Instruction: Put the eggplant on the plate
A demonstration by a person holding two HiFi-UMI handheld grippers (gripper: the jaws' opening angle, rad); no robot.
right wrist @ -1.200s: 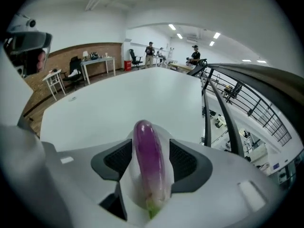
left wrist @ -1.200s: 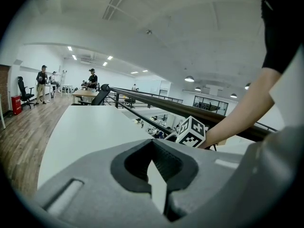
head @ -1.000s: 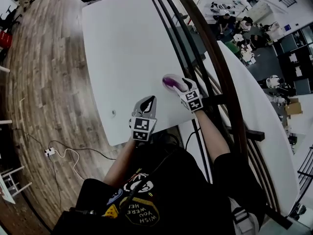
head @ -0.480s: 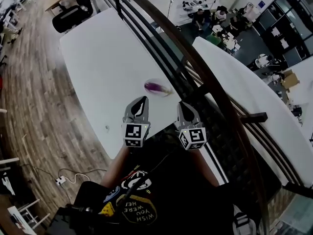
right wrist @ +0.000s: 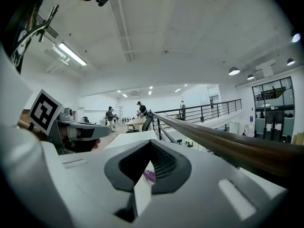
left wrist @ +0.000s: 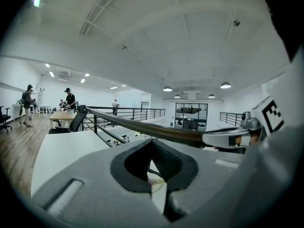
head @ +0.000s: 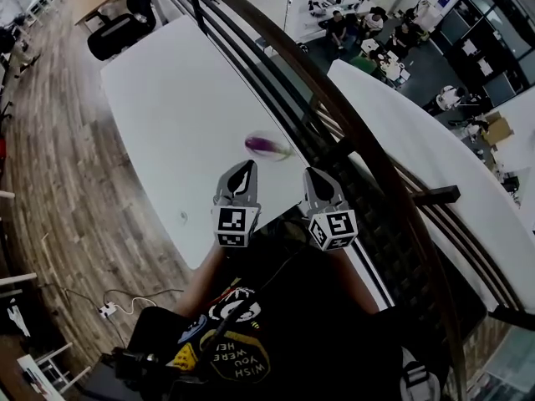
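Note:
A purple eggplant point(head: 261, 144) lies on a small pale plate point(head: 278, 150) near the right edge of the white table point(head: 167, 98). Both grippers hang side by side above the table's near end, short of the plate and apart from it. My left gripper point(head: 245, 168) is shut with nothing in it. My right gripper point(head: 313, 175) is shut and empty too. In the right gripper view a bit of the eggplant point(right wrist: 149, 176) shows through the gap behind the closed jaws. The left gripper view shows only a sliver of the plate point(left wrist: 157, 185) there.
A railing with a wooden handrail point(head: 334, 115) runs along the table's right side. A black office chair point(head: 125, 23) stands at the far end. Wooden floor with a white cable point(head: 125, 295) lies to the left. A small dark mark point(head: 183, 216) sits on the table.
My right gripper left the eggplant on the plate, drew back towards the body, rose and shut. The left gripper rose a little. The eggplant and plate now lie farther ahead.

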